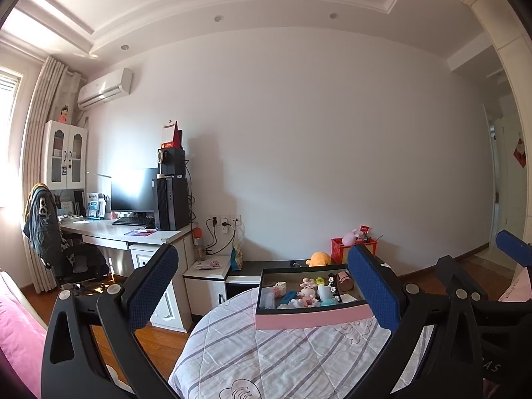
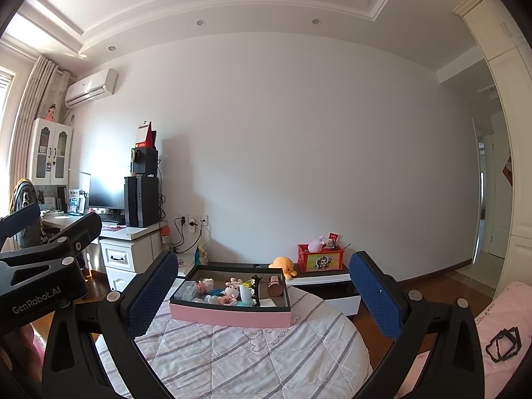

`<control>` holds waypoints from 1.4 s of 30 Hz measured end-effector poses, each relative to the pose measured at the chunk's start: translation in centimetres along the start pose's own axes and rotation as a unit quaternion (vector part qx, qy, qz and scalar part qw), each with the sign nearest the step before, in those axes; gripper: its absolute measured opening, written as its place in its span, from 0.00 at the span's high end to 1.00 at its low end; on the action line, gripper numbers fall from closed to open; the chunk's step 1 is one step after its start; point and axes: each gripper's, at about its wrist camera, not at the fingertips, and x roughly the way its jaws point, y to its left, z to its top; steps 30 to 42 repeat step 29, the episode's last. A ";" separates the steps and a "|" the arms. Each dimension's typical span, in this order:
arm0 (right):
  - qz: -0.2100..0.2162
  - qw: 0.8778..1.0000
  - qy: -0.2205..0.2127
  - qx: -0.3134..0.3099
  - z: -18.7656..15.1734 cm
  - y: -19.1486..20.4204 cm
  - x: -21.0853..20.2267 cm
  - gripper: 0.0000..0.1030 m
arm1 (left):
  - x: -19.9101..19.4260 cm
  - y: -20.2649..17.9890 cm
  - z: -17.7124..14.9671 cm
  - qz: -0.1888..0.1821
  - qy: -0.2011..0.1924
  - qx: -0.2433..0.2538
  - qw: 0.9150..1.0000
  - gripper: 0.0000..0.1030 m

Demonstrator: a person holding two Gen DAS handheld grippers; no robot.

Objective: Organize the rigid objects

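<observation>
Two hand-held grippers are up in front of me, and neither has hold of anything: my left hand-held gripper stands wide open, its blue pads far apart, and my right hand-held gripper is spread just as wide.

Beyond them, the pink tray sits on the round surface under its striped quilted cover. Inside lie small rigid pieces jumbled close together: a white cup, a brown cylinder, a clear little box and several figurines. I judge them all light and stiff, but smooth and easily tipped. The cup I would pinch across its rim, the cylinder across its sides. The tray wall should be firm enough to grip by an edge.

Farther off, a low cabinet carries an orange plush and a red box. A desk with a monitor stands left, before a bare white wall.
</observation>
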 end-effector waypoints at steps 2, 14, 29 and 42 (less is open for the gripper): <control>0.000 1.000 0.002 0.001 0.0 -0.1 0.0 0.00 | 0.0 -0.1 0.0 0.004 -0.005 0.004 1.000 0.00; 0.000 1.000 0.003 -0.001 0.0 0.1 0.1 0.00 | 0.1 0.0 -0.1 0.003 -0.007 0.003 1.000 0.00; 0.000 1.000 0.005 -0.001 0.0 0.4 0.2 0.00 | 0.2 0.1 -0.1 0.002 -0.005 0.001 1.000 0.00; 0.000 1.000 0.005 -0.001 0.0 0.4 0.2 0.00 | 0.2 0.1 -0.1 0.002 -0.005 0.001 1.000 0.00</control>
